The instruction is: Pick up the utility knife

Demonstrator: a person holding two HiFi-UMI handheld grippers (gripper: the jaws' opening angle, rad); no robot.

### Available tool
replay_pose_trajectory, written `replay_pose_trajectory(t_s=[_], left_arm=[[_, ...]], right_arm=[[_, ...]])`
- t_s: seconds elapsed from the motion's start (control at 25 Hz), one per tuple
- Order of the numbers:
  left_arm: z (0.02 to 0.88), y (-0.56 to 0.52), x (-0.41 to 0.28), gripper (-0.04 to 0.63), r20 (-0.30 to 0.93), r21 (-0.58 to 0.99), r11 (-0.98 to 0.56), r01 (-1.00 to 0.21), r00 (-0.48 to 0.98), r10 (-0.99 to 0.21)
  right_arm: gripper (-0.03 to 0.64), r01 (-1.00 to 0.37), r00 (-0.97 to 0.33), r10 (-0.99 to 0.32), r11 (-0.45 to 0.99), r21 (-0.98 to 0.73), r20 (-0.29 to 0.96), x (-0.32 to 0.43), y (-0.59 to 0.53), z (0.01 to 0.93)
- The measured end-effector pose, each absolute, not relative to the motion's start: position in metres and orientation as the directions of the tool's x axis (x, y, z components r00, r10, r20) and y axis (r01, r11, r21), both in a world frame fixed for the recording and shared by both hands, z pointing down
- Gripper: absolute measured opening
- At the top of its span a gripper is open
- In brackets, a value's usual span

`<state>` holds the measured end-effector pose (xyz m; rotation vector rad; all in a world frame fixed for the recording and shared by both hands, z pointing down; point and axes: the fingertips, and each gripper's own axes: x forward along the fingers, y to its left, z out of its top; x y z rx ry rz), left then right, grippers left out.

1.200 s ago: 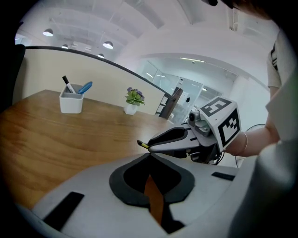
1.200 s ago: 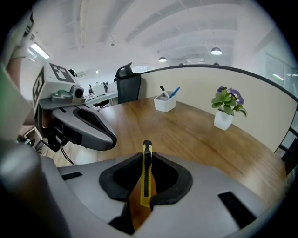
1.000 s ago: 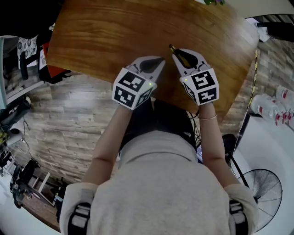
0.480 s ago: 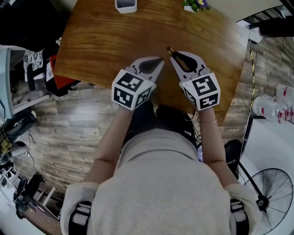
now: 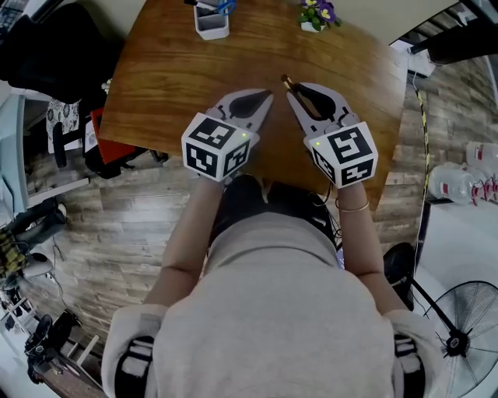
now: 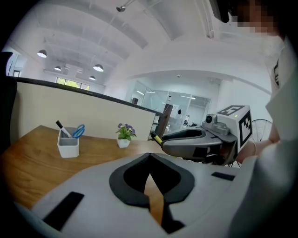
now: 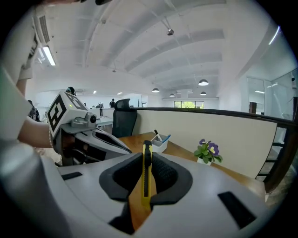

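Observation:
The yellow utility knife (image 7: 146, 186) stands on edge between the pads of my right gripper (image 7: 147, 157), which is shut on it. In the head view its dark tip (image 5: 286, 80) pokes out past my right gripper (image 5: 294, 92), held above the wooden table (image 5: 171, 70). My left gripper (image 5: 267, 99) hovers just to the left of it, shut, with nothing between its fingers. From the left gripper view, its closed tips (image 6: 150, 155) point over the table, and the knife's tip (image 6: 157, 138) shows at the right gripper's nose.
A white pen cup (image 5: 212, 22) with a marker and blue scissors and a small potted flower (image 5: 315, 15) stand at the table's far edge. A fan (image 5: 459, 334) and bottles (image 5: 467, 183) are on the floor at the right. An office chair (image 7: 125, 122) stands beyond the table.
Both grippers have risen above the table, the knife still in the right one. The pen cup and the flower pot have come into the head view at the top.

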<state>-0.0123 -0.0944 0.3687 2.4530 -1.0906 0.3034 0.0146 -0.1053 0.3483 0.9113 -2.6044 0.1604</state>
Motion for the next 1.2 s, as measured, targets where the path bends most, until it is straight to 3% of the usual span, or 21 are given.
replay_pose_trajectory(t_s=[1.2], left_arm=[[0.291,-0.093,-0.006,0.014,0.167,0.218,-0.636,-0.740,0.670,-0.723]], right_arm=[[0.074,-0.715,-0.697,-0.710,0.699,-0.015,0.101,0.039,-0.079,0.271]])
